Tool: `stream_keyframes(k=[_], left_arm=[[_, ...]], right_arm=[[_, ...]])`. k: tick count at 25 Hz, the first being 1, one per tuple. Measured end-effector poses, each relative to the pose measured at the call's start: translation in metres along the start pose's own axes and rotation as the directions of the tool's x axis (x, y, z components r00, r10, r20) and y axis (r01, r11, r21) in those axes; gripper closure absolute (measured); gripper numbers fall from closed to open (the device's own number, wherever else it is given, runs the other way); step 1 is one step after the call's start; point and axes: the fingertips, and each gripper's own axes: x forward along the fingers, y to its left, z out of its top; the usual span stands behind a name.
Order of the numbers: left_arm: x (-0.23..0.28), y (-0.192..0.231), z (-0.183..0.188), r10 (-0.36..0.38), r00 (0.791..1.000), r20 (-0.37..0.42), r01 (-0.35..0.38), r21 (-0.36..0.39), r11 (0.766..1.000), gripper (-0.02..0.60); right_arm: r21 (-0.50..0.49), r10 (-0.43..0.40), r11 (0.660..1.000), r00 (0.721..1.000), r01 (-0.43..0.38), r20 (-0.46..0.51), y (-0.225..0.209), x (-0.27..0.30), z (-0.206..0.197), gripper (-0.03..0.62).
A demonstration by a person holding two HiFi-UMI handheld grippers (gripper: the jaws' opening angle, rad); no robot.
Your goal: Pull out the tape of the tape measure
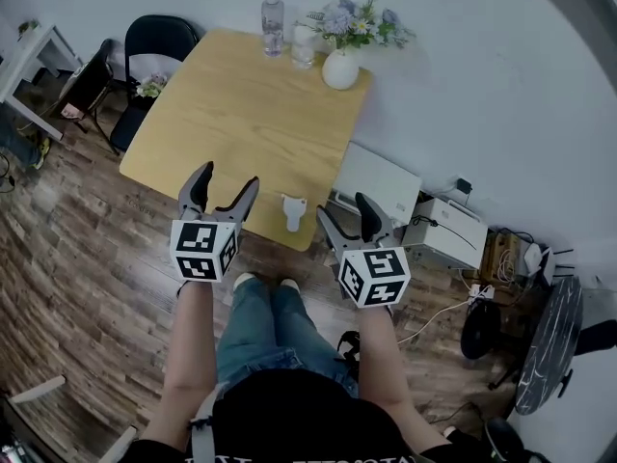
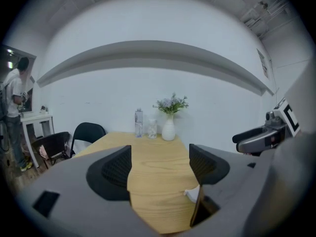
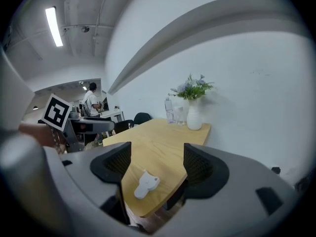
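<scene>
Pale wood of the table (image 1: 241, 114) fills the space ahead of me, with a vase of flowers (image 1: 339, 66), a water bottle (image 1: 273, 25) and a glass (image 1: 303, 44) grouped at its far edge. The tape measure (image 1: 294, 210), small and white, lies alone close to the near edge, between my two tools and touched by neither. My left gripper (image 1: 228, 179) hovers over the tabletop to its left, jaws spread wide with nothing between them. My right gripper (image 1: 344, 210) hangs by the table's near corner to its right, jaws likewise parted and empty.

I judge the work not yet begun. To do it well I would pin the case with one gripper, closing across its flat sides so it cannot skid on the smooth wood. I would then bring the other in low, pinch the tape's end and draw straight away from the case rather than upward. The right gripper looks better lined up, since its own view frames the case between its jaws.

What I cannot make out is the tape's end tab: the case is too small in every view to show where the tape comes out. In the left gripper view one of my own jaws covers most of it.
</scene>
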Motion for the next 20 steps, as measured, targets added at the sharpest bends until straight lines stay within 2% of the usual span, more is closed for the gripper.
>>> stream_keyframes(k=[10, 20], left_arm=[[0.010, 0.018, -0.046, -0.136, 0.986, -0.093, 0.136, -0.009, 0.991, 0.212], [0.017, 0.032, -0.055, -0.246, 0.961, -0.128, 0.250, 0.016, 0.968, 0.212]], right_arm=[[0.114, -0.085, 0.988, 0.986, 0.102, -0.143, 0.033, 0.035, -0.071, 0.250], [0.157, -0.155, 0.965, 0.937, 0.212, -0.314, 0.052, 0.077, -0.137, 0.250]])
